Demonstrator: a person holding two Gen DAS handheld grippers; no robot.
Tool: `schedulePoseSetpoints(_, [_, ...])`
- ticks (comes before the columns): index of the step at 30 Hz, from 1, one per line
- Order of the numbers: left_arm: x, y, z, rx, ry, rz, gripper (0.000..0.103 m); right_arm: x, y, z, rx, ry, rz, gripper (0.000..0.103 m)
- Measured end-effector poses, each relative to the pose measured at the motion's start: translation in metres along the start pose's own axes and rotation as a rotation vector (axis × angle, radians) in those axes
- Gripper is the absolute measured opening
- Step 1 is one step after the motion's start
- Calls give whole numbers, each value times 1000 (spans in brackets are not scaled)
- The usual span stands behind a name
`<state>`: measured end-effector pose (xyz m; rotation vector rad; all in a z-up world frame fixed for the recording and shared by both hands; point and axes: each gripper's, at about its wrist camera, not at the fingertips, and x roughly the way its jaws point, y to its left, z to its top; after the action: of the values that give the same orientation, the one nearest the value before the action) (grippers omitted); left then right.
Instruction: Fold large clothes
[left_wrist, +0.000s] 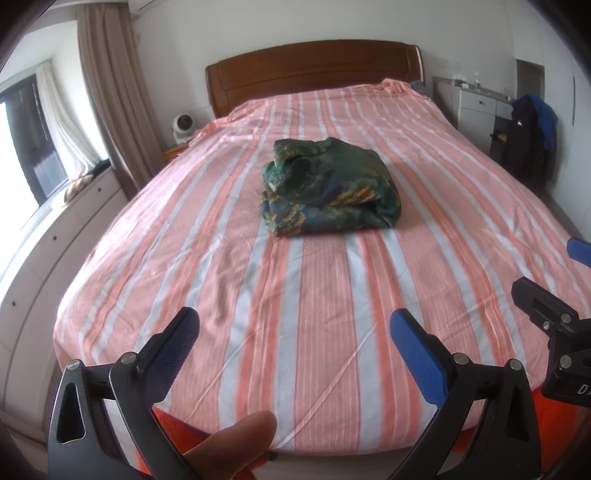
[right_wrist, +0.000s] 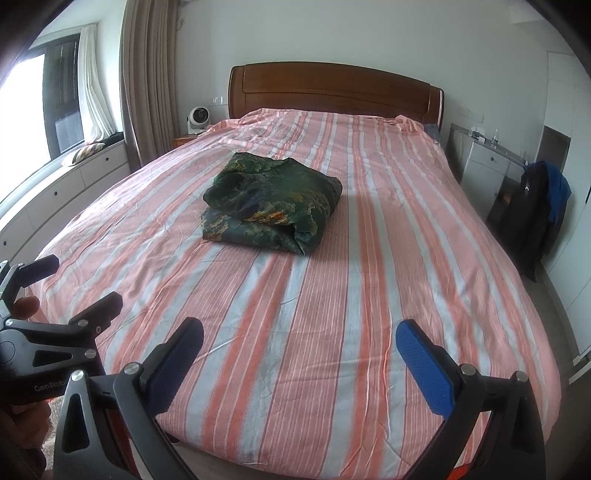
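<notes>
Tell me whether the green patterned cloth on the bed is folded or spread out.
Folded. The green cloth sits as a compact layered bundle mid-bed, with stacked edges showing, on the striped sheet.

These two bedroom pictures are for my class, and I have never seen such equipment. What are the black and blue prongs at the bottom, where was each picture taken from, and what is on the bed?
No robot here: a person holds a two-fingered claw in each hand, each with a wide-angle camera looking along its fingers. One picture comes from the left claw, the other from the right claw. Both are open and hold nothing, hovering near the foot of the bed. Each also shows at the edge of the other's picture. On the striped sheet lies one green patterned cloth, folded into a bundle.
</notes>
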<state>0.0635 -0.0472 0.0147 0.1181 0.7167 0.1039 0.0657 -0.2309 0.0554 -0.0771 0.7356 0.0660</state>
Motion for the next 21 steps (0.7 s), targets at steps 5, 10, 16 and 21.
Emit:
schedulePoseSetpoints(5, [2, 4, 0, -7, -2, 1, 103, 1, 2, 1, -4, 6, 2, 103])
schedulePoseSetpoints(10, [2, 4, 0, -7, -4, 3, 103, -1, 5, 2, -6, -1, 16, 103])
schedulePoseSetpoints(16, [0, 5, 0, -6, -9, 11, 103, -1, 8, 2, -4, -1, 38, 103])
schedulePoseSetpoints(21, [-1, 5, 1, -10, -4, 8, 103, -1, 9, 2, -9, 3, 35, 103])
